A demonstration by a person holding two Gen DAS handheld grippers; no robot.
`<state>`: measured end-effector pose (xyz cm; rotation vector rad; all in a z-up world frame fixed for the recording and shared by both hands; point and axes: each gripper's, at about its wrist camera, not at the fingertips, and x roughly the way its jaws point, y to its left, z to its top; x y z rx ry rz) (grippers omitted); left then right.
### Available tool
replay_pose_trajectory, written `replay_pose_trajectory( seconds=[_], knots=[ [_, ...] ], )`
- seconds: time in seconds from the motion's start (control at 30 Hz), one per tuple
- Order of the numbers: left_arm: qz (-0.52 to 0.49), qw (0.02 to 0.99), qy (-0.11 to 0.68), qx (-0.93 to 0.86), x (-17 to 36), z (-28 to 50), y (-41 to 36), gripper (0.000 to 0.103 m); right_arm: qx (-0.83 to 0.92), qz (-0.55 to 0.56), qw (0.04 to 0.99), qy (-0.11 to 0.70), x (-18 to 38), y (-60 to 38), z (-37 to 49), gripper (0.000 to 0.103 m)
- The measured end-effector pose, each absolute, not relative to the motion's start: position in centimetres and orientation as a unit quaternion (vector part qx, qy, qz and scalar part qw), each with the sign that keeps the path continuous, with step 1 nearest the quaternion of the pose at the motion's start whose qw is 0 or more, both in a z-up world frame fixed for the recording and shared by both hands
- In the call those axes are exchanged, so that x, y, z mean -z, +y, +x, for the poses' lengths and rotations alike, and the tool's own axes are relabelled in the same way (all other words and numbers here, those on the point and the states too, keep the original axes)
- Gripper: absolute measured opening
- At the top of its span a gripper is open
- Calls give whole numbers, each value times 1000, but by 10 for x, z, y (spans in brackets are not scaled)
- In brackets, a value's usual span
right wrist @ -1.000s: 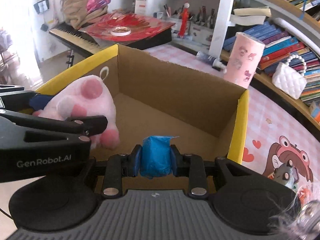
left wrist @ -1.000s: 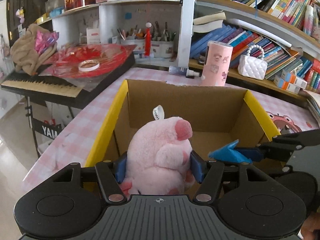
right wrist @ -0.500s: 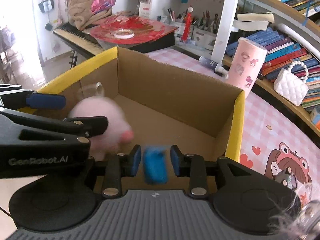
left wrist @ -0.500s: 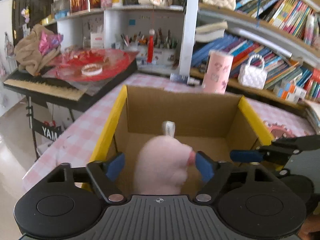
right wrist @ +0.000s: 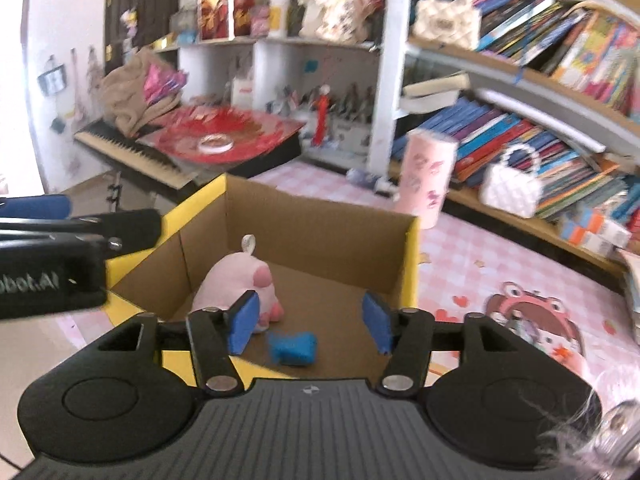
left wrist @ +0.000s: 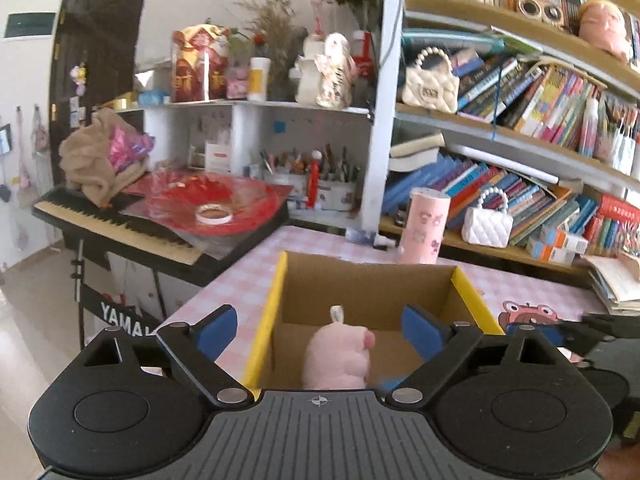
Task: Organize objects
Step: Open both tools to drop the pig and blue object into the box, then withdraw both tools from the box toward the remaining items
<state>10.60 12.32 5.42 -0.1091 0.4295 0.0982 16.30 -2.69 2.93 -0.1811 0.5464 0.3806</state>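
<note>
Both sets of jaws are spread right now and neither is pinching anything. On my left gripper [left wrist: 320,330] the blue pads have just been opening and stand wide, one over the checked cloth left of the box, the other over the box's right side, nothing pressed between them. My right gripper [right wrist: 310,320] has also just been opening; its pads sit apart above the box with only air in the gap.

Pink plush toy [right wrist: 240,286] is down inside the cardboard box [right wrist: 320,220], on the floor of it near the left wall, white loop tag sticking up. Small blue item [right wrist: 294,348] lies on the box floor too, just beside the plush toward the near edge, looks like it's apart from it but only barely. From the left wrist view I only catch a sliver of blue next to the plush.

Box has yellow rims and sits on the pink checked tablecloth [right wrist: 480,256]. Pink patterned tumbler [right wrist: 430,178] stands behind the box's far right corner, close to the bookshelf [left wrist: 520,128]. Keyboard [left wrist: 120,226] is off to the left with a red sheet on top.
</note>
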Motion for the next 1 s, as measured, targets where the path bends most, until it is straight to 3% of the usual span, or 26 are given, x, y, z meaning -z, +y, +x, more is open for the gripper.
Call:
replay_pose_trajectory(
  seconds=[0.2, 0.6, 1.0],
  knots=[
    [-66, 968, 234, -57, -41, 72, 135, 92, -136, -75, 950, 271, -26, -35, 119, 67],
    [-52, 944, 322, -55, -2, 20, 136, 92, -72, -77, 931, 349, 19, -38, 54, 81],
    [-44, 940, 336, -35, 3, -5, 132, 93, -61, -70, 931, 354, 21, -40, 26, 89]
  ],
)
